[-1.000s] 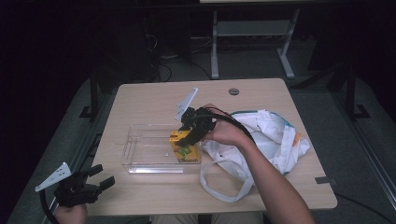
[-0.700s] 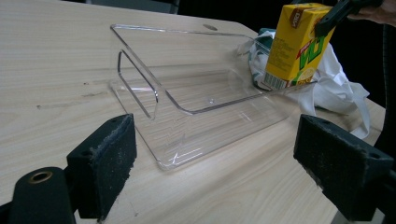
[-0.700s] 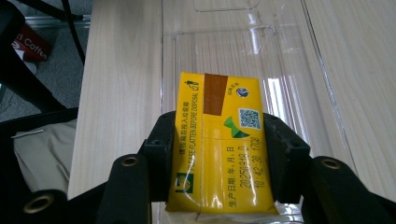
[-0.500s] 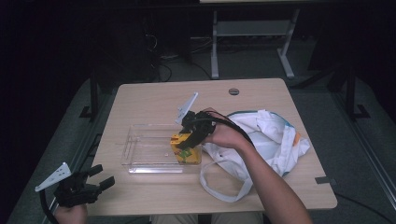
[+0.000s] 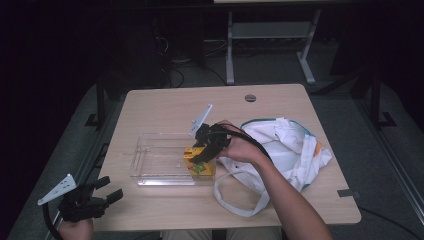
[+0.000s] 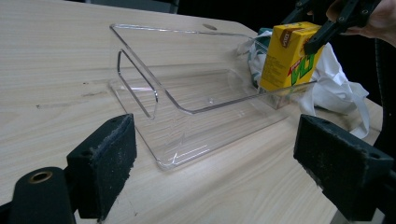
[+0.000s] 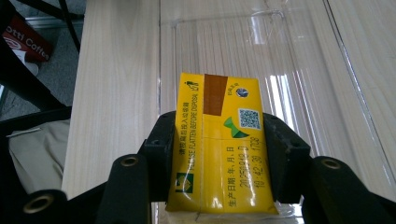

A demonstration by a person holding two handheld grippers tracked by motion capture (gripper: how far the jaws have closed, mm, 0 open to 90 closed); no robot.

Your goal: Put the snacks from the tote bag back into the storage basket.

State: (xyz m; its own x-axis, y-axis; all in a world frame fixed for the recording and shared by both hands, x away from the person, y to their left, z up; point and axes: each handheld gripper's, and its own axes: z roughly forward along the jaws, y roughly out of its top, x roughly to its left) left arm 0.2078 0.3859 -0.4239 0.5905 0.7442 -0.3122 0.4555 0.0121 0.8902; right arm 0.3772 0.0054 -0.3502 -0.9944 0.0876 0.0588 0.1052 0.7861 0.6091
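Right gripper view | right tongs clamped on yellow juice carton | left tongs wide open, holding nothing

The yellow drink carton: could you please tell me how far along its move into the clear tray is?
Done: the yellow drink carton is out of the white cloth bag. In hand: the right tongs clamp it upright at the clear plastic tray's end. Left: releasing it. The left tongs hang open, idle.

The carton stands in the tray, left of the bag.
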